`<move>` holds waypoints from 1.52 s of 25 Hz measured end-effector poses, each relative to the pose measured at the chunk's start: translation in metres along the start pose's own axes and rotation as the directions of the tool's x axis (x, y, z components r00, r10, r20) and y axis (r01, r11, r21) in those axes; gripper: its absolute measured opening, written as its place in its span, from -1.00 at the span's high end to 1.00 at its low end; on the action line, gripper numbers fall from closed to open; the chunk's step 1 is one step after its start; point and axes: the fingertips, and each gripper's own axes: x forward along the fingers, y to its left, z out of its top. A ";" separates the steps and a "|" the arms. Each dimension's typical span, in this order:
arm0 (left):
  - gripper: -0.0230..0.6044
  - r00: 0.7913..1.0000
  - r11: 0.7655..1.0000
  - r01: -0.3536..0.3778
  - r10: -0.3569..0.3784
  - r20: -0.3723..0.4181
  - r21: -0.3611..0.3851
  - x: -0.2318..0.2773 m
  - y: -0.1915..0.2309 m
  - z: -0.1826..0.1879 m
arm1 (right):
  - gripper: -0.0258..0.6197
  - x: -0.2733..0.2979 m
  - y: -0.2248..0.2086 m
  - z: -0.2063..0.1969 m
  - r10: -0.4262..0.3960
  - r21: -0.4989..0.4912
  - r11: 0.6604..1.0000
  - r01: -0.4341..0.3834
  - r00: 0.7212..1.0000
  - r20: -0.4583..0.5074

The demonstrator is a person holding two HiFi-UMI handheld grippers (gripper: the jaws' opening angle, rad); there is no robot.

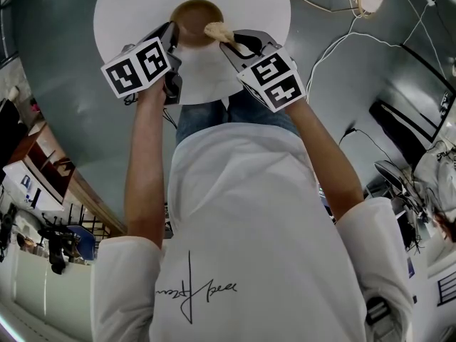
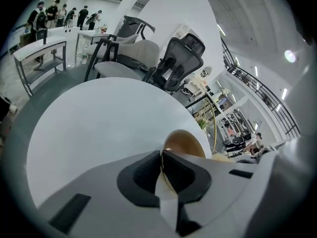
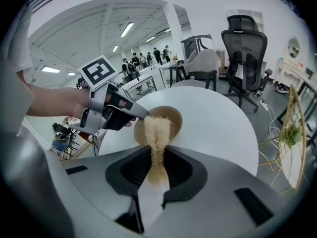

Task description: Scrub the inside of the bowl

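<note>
A brown bowl (image 1: 195, 20) stands on the round white table (image 1: 128, 9). My left gripper (image 1: 173, 34) is shut on the bowl's near-left rim (image 2: 171, 148), with one jaw inside and one outside. My right gripper (image 1: 231, 40) is shut on a pale fibrous scrubber (image 1: 218, 30) whose tip reaches over the bowl's right rim. In the right gripper view the scrubber (image 3: 156, 135) juts from the jaws over the bowl (image 3: 166, 120), and the left gripper (image 3: 143, 115) clamps the rim.
Black mesh office chairs (image 2: 178, 58) (image 3: 245, 53) stand past the table's far side. People stand at white benches in the background (image 2: 54, 11). A bamboo hoop stand (image 3: 292, 133) is at the right. Cables lie on the grey floor (image 1: 356, 41).
</note>
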 end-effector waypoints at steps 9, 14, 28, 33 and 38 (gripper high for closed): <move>0.87 1.000 1.000 0.020 -0.020 0.004 -0.013 0.000 -0.001 0.001 | 0.64 0.006 0.015 -0.003 0.030 -0.004 1.000 -0.030 0.999 -0.011; 0.87 1.000 1.000 0.019 -0.019 0.006 -0.011 -0.002 0.004 0.002 | 0.64 0.012 0.030 -0.002 0.061 -0.020 0.998 -0.061 0.998 -0.031; 0.87 0.999 0.999 0.032 -0.032 0.002 -0.035 0.001 -0.002 0.001 | 0.64 0.020 0.048 0.004 0.099 -0.059 0.993 -0.101 0.994 -0.036; 0.87 0.999 0.998 0.045 -0.045 -0.003 -0.041 0.000 -0.001 0.000 | 0.64 0.025 0.056 0.008 0.104 -0.082 0.991 -0.107 0.994 -0.037; 0.87 0.999 0.998 0.047 -0.047 -0.011 -0.043 0.002 -0.002 -0.003 | 0.64 0.024 0.055 0.006 0.109 -0.069 0.991 -0.113 0.993 -0.053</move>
